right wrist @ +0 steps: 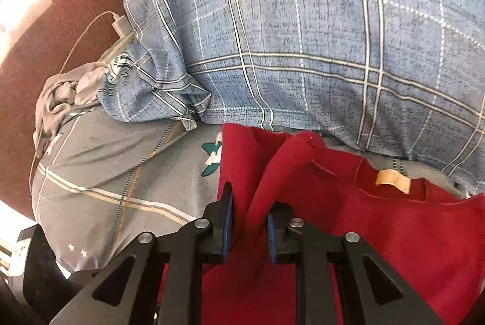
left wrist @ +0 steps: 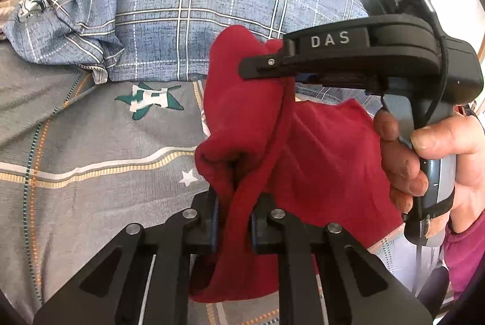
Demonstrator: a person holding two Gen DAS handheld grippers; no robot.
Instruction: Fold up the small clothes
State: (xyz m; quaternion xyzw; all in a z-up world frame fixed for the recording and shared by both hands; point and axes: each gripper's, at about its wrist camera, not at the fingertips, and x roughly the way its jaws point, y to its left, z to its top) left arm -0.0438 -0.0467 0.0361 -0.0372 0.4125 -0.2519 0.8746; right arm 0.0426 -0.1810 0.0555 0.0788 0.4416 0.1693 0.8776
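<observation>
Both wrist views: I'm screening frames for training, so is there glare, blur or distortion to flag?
Left wrist view: strong fisheye bending, blown-out white glare at the upper right edge, red cloth sharp. Right wrist view: same bending, overexposed patch at the left edge, pillow slightly soft, cloth clear.

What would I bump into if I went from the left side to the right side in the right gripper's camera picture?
Dark red floor → white charger → crumpled grey cloth → green star on the grey bedsheet → red garment clamped in the right gripper → tan label on the garment.
</observation>
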